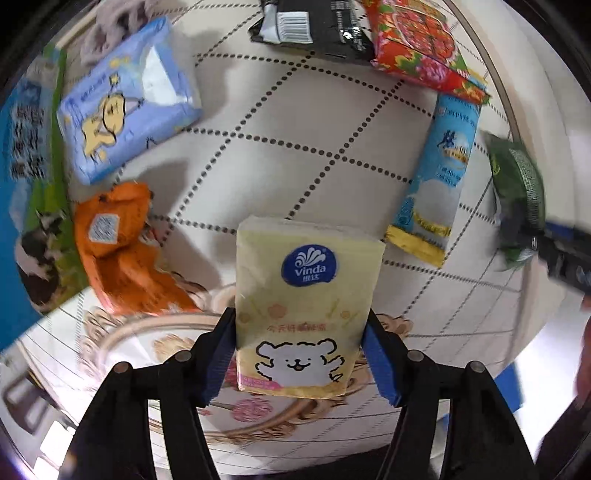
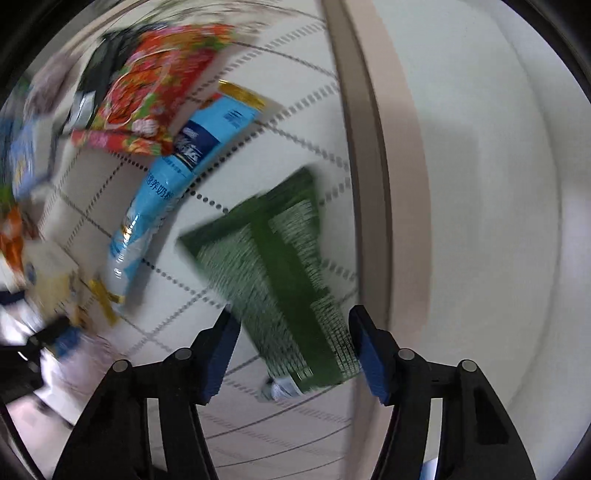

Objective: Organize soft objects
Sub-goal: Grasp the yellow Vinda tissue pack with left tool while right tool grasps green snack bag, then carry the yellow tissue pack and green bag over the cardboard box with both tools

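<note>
Looking down your left gripper (image 1: 300, 354), you see its blue pads clamped on one yellow tissue pack (image 1: 308, 306) at lower centre. Seven other soft packets lie on the dotted tablecloth (image 1: 295, 122): one pale blue (image 1: 125, 110), one orange (image 1: 122, 251), one black (image 1: 314, 26), one floral red (image 1: 424, 51), one light-blue sachet (image 1: 439, 177), one green (image 1: 517, 192), and one blue-green at far left, cut off. Your right gripper (image 2: 291, 354) brackets the blurred green packet (image 2: 280, 280); contact is unclear.
</note>
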Demonstrator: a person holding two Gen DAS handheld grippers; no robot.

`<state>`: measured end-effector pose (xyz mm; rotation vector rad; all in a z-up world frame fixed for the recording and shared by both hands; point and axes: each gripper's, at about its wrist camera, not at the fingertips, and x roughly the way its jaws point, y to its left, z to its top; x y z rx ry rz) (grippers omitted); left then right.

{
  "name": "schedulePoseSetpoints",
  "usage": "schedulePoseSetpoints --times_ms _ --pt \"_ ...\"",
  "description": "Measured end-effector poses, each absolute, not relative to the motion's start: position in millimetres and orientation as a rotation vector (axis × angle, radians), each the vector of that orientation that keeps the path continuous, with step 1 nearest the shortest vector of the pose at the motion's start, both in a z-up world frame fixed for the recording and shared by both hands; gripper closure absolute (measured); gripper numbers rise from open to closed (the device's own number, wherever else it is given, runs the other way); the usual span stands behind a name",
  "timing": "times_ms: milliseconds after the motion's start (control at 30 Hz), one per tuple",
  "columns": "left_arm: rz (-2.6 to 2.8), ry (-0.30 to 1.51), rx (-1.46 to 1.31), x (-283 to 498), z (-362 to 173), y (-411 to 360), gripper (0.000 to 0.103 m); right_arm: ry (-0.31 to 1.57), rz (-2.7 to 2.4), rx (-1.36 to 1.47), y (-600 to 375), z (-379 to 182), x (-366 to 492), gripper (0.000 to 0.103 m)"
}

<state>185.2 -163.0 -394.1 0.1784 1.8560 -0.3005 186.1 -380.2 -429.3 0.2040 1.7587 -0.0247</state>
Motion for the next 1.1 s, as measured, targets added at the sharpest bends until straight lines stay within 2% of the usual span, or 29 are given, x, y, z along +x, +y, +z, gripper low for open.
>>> schedulePoseSetpoints --times_ms 67,167,333,367,400,500,667,833,1000,1100 --pt "-0.298 1.880 0.143 182.3 -396.3 -160.5 0.039 1.751 0.002 0.339 -385.1 -433.1 180.8 0.039" --pt "-0.298 1.876 0.146 183.4 -402.3 -161.7 0.039 1.735 -0.032 0.329 -388.8 -434.2 179.8 0.036" --pt "-0.288 1.845 0.145 179.6 -405.5 -159.1 0.041 1.729 -0.124 0.462 -407.9 -438.4 183.9 0.039" --pt "-0.286 1.836 0.150 176.4 -405.7 -160.9 0.041 1.724 -0.145 0.467 -410.1 -441.0 182.6 0.057" --pt "-0.284 1.827 0.152 174.9 -402.6 -161.7 0.042 1.719 -0.172 0.465 -411.9 -442.5 181.7 0.064" --pt "-0.280 1.784 0.140 172.4 -383.9 -158.3 0.042 1.691 -0.199 0.511 -418.9 -442.7 174.1 0.069" --pt "-0.297 1.692 0.054 173.5 -325.3 -132.4 0.042 1.630 -0.156 0.542 -408.5 -399.4 155.3 0.070" --pt "-0.295 1.556 -0.047 175.1 -245.1 -82.1 0.042 1.554 -0.005 0.531 -368.0 -325.7 144.5 0.070" --pt "-0.241 1.428 -0.123 193.3 -173.7 -22.6 0.042 1.461 0.177 0.496 -272.6 -266.4 160.8 0.070" --pt "-0.215 1.387 -0.138 209.6 -148.3 14.6 0.042 1.422 0.275 0.461 -224.9 -229.4 172.7 0.070"
